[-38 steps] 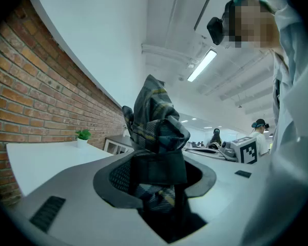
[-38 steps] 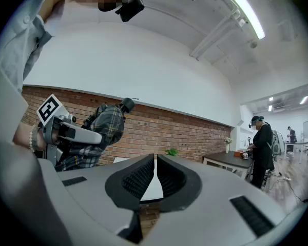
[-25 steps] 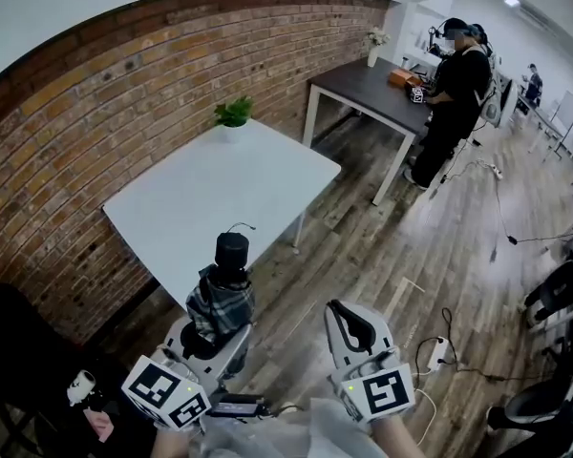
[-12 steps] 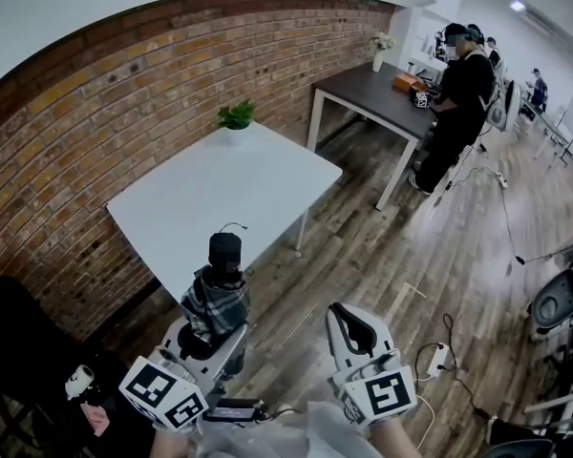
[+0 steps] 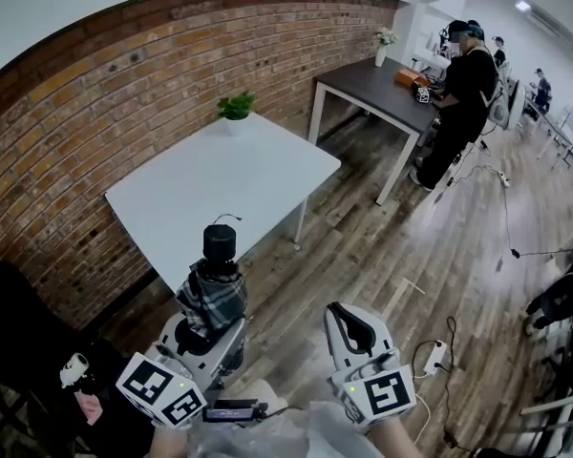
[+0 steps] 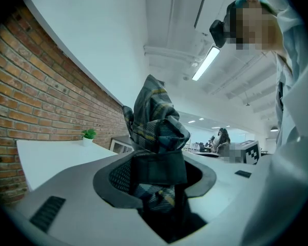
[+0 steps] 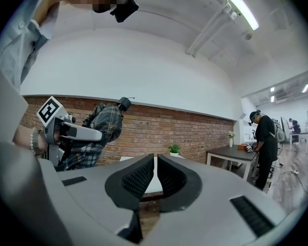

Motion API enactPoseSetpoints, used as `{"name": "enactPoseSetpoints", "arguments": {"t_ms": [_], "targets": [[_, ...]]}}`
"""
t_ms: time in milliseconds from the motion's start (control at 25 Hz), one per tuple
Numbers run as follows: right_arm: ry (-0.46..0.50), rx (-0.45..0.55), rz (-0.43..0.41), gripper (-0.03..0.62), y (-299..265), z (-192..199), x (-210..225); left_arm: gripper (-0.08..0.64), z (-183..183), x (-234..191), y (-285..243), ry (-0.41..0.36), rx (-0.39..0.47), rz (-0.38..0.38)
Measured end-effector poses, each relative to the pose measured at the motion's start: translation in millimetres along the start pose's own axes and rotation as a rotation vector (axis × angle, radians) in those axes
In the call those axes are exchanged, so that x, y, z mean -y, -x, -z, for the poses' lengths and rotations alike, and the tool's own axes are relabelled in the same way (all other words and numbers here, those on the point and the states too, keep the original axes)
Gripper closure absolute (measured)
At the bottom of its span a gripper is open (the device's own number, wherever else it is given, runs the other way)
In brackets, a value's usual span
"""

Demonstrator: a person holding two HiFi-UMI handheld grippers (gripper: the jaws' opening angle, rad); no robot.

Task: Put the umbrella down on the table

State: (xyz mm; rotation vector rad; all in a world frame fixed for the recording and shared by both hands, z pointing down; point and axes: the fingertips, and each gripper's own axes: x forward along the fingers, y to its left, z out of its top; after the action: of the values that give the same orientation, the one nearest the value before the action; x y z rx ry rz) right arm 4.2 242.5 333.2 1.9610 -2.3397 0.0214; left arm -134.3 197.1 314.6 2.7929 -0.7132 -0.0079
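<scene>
The umbrella, folded up with its plaid fabric bunched and strapped, stands upright with its black handle on top. It's clamped low down between the jaws of your left hand-held gripper; the left gripper view shows the pads pressed on either side of the bundle. It's in the air by the near corner of the white table, not yet resting on it. Your right hand-held gripper hangs well to the side over the wooden floor, its jaws drawn almost together with nothing between them. My advice: carry the umbrella forward until it's over the open middle of the table rather than the edge, tip it over so its length lies flat, and lower it until the fabric takes the weight before you let the jaws part. A round bundle could roll, so set it down gently and clear of the small potted plant at the far side. The right one looks unneeded here; hold it out of the way.
</scene>
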Motion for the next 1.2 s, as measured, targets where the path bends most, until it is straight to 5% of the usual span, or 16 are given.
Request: {"name": "enactPoseSetpoints", "arguments": {"t_ms": [520, 1200], "targets": [[0.014, -0.015, 0.014, 0.540, -51.9, 8.3, 32.2, 0.347, -4.4, -42.3, -55.5, -0.001, 0.013, 0.025], [0.050, -0.020, 0.018, 0.540, -231.1, -26.5, 102.8, 0.347, -68.5, -174.5, -185.3, -0.015, 0.033, 0.061]]}}
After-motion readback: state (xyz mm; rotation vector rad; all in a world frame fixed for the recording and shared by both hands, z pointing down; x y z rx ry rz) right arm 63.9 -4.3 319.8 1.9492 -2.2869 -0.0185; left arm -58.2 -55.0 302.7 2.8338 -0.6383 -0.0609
